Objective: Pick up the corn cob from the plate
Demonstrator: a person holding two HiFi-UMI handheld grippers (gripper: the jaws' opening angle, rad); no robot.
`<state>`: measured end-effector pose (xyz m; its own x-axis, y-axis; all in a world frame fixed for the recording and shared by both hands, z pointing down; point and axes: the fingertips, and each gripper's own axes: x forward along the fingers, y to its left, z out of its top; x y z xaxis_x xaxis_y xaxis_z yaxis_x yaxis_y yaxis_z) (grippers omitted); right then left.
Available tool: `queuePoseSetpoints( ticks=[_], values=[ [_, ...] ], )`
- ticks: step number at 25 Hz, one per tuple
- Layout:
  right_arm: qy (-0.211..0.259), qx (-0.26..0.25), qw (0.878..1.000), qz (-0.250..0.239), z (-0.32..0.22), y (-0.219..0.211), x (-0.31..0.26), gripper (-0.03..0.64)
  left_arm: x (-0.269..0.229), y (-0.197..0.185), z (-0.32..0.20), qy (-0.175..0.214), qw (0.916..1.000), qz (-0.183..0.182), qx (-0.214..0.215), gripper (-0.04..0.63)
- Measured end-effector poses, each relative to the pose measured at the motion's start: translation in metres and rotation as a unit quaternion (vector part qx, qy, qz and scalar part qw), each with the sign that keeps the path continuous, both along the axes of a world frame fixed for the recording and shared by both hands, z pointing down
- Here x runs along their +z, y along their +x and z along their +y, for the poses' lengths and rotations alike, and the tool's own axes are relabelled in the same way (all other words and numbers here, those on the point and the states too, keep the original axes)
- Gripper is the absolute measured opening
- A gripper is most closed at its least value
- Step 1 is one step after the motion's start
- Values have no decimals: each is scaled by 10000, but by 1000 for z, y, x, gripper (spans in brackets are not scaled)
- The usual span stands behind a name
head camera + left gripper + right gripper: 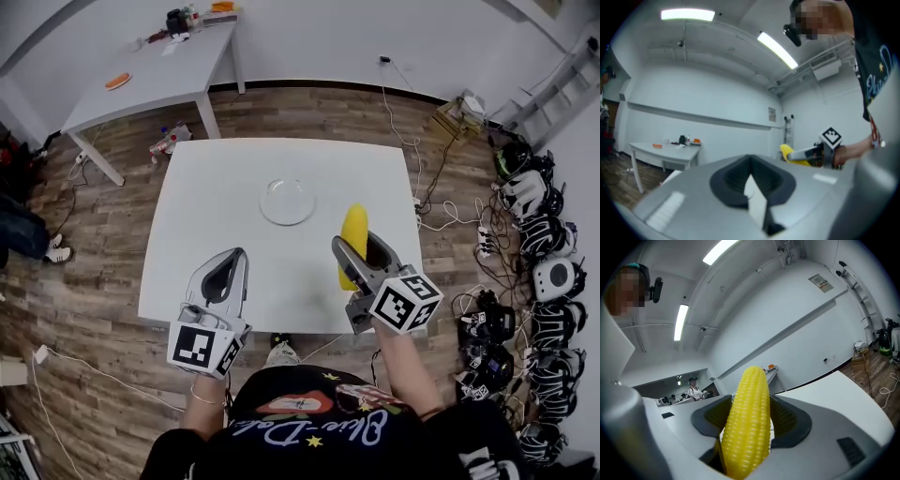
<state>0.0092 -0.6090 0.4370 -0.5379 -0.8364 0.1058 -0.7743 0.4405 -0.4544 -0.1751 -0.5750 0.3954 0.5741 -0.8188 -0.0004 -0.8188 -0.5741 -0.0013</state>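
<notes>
The white table (234,187) lies under both tools. Above its near right part, the right gripper (360,251) is closed on the corn cob (747,418), one dark pad against each side. The left gripper (236,255) hangs beside it, jaws drawn together on nothing. The clear glass plate (287,202) sits bare near the table's middle, apart from the cob. The cob is bright yellow with even kernel rows, and its rounded tip juts past the jaws.

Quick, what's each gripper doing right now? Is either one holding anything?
Left gripper: closed, holding nothing.
Right gripper: closed on the corn cob.
</notes>
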Motion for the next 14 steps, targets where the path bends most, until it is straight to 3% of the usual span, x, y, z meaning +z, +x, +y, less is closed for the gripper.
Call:
queuePoseSetpoints(
  ticks=[5, 10, 14],
  values=[
    [-196, -26, 9990, -400, 4, -3, -4, 265, 0, -5, 10, -40, 10000, -37, -57, -11],
    [-188, -73, 9990, -407, 1, -10, -7, 265, 0, -12, 10, -58, 9999, -26, -92, -11],
    [-246, -179, 9972, -677, -3, -19, -10, 265, -2, -16, 4, -88, 9999, 0, -76, -11]
  ],
)
